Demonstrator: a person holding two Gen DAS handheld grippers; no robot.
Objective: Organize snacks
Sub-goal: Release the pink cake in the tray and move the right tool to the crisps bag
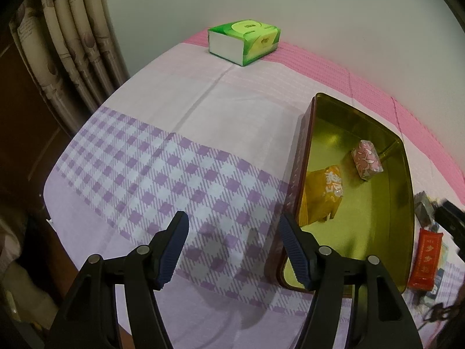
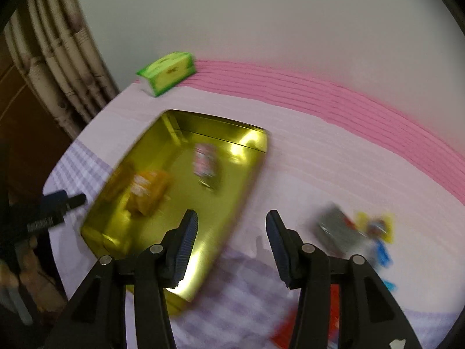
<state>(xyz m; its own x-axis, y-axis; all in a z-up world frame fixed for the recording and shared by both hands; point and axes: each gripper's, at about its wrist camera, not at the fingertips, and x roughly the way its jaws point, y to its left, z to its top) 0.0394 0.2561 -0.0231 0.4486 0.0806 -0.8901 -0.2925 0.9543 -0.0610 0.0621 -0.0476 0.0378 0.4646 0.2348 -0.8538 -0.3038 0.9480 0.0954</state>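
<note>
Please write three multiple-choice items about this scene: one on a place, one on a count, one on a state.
1. Where is the green tissue pack?
A. inside the tin
B. at the table's far edge, near the wall
C. between the left gripper's fingers

2. How many snacks lie in the gold tin?
A. none
B. two
C. five

3. How is the right gripper?
A. open, empty
B. shut on a snack
C. shut, empty

Answers: 1 B, it lies by the wall. 2 B, an orange packet and a pink one. 3 A, nothing sits between its parted fingers.
</note>
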